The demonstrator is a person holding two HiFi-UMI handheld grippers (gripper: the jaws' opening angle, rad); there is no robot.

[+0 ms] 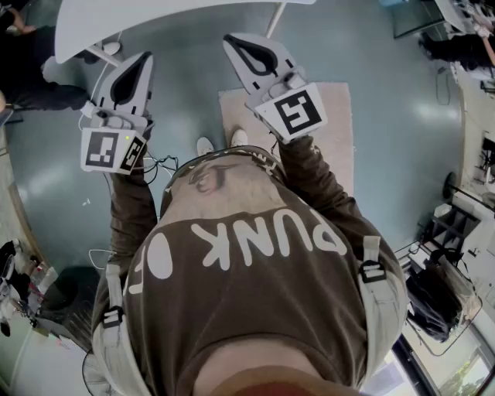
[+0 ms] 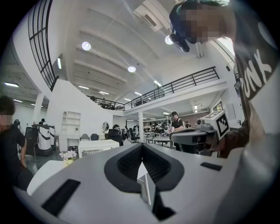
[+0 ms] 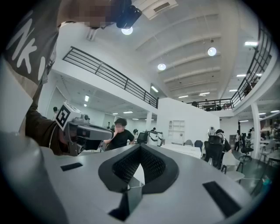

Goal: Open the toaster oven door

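Note:
No toaster oven shows in any view. In the head view the person holds both grippers out in front of the chest, above the floor. My left gripper [image 1: 145,57] is shut, its jaws meeting at the tip with nothing between them. The same holds for my right gripper [image 1: 230,39]. The left gripper view looks along closed jaws [image 2: 141,148] into a large hall, with the right gripper [image 2: 197,136] to its right. The right gripper view shows its own closed jaws [image 3: 140,148] and the left gripper [image 3: 87,131] at its left.
A white table edge [image 1: 155,19] curves across the top of the head view. A beige mat [image 1: 332,116] lies on the grey-green floor under the person's shoes [image 1: 205,145]. Another person [image 1: 31,77] sits at far left. A black bag [image 1: 433,298] stands at right.

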